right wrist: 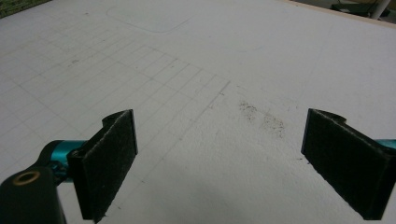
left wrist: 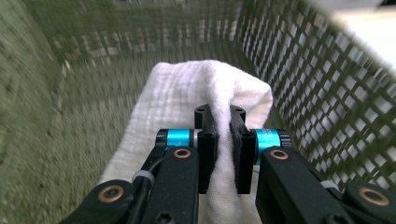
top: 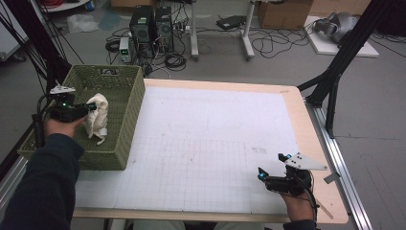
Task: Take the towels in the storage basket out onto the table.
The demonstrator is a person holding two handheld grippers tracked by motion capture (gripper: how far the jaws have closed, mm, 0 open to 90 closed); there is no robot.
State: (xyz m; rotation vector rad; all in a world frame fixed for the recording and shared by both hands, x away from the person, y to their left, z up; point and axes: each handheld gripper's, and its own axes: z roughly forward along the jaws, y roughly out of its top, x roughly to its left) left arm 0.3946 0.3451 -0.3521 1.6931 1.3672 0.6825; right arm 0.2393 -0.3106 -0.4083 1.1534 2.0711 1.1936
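Your left tongs point(left wrist: 223, 140) are clenched on a white, crumpled cotton cloth point(left wrist: 187, 98), a fold of it pinched flat between the two black padded jaws. In the left gripper view the cloth bulges up over the jaw tips and hangs down between the arms, with olive-green woven walls around it on every side. From the high view, your left tongs point(top: 90, 108) hold the white cloth point(top: 97, 117) inside the green rectangular wicker basket point(top: 125, 125), above its floor and closer to the wall nearest the white mat; a loose end of the cloth droops downward. Whether that end touches the basket floor you cannot tell from here. The basket sits at the left edge of the surface point(top: 306, 124), a light wooden top covered by a white gridded mat point(top: 201, 143), and part of the basket overhangs the left side.

Your right tongs point(right wrist: 219, 158) are released, the jaws spread wide with bare mat between them and nothing in their grip. In the high view they point(top: 261, 173) sit low over the near right part of the mat, well apart from the basket, pointing leftward across the grid. A faint dark smudge point(right wrist: 261, 116) marks the mat just ahead of them.
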